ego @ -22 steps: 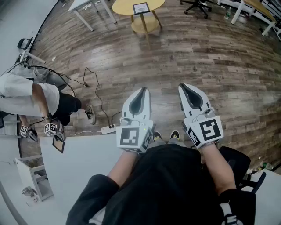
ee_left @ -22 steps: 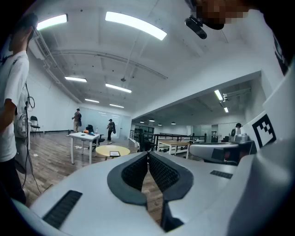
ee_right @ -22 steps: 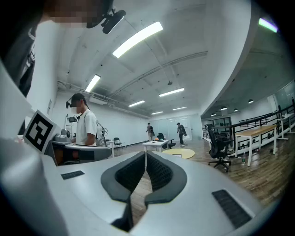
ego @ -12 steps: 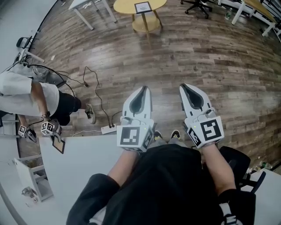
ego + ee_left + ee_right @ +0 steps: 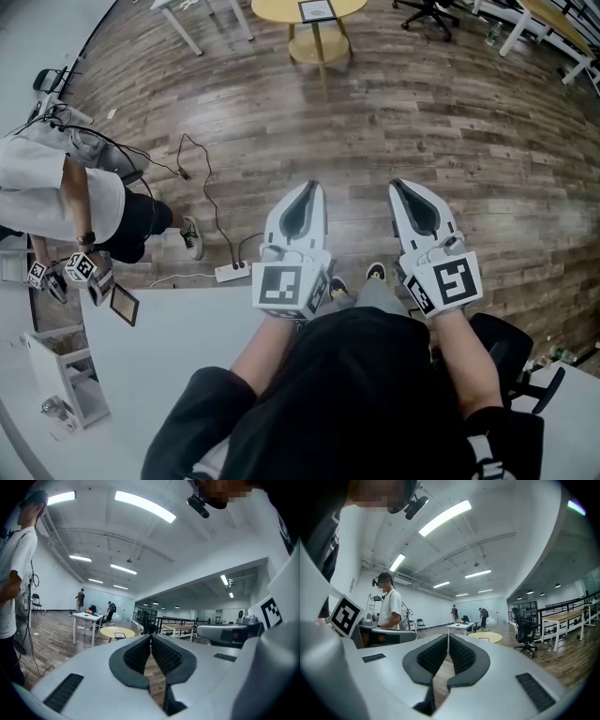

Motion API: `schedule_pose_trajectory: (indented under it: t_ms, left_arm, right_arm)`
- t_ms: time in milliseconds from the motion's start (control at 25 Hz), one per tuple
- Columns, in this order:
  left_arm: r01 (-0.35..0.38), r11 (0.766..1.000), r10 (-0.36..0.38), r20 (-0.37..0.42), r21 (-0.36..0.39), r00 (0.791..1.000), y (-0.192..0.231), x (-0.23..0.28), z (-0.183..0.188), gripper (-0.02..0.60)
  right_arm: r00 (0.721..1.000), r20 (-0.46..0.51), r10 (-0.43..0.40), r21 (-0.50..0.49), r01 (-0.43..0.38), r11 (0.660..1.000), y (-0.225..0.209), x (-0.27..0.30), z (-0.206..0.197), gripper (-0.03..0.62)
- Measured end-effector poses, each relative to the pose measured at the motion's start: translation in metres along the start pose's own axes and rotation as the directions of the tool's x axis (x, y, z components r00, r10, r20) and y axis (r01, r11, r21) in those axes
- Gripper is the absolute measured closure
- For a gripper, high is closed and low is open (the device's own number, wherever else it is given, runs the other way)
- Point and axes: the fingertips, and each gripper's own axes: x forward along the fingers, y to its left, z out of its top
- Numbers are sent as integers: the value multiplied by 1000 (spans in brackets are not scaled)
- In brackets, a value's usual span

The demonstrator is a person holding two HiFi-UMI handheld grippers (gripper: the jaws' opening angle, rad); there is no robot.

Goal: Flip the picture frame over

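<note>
You can read no words, numbers or brands here. The only signs are patterned square markers (image 5: pixel 278 287) on your left tool (image 5: pixel 307 190) and right tool (image 5: pixel 403 186).

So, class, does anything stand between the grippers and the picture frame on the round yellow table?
Nothing visible: only bare wooden floor separates the left gripper and right gripper from the picture frame on its yellow table.

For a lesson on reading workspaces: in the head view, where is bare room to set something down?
The white table beside the power strip is bare. The wood floor up to the yellow round table is open too. Crowded: the left edge, where another person stands among cables, and the yellow table's top, which carries a picture frame.
</note>
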Motion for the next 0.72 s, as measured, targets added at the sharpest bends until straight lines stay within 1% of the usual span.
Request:
schedule_pose_trajectory:
  t_ms: [80, 160, 320, 520, 720]
  left_arm:
    - [2, 1000, -2, -4, -4, 1000, 3, 1, 0, 552]
    - [-12, 1000, 12, -6, -7, 1000, 6, 5, -1, 552]
    - [-6, 1000, 6, 12, 3, 1000, 7, 28, -2, 552]
    - [-33, 999, 33, 1, 15, 999, 14, 75, 0, 552]
    - [-37, 999, 37, 0, 37, 999, 14, 144, 4, 552]
  right_arm:
    - [1000, -2, 1, -1, -1, 1000, -1, 3, 0, 569]
    - [1000, 0, 2, 3, -2, 1000, -6, 7, 0, 569]
    - [1000, 4, 8, 12, -8, 1000, -26, 21, -4, 569]
    - [1000, 7, 20, 30, -20, 999, -69, 57, -10, 569]
    - [999, 12, 38, 30, -39, 999, -127, 98, -10, 569]
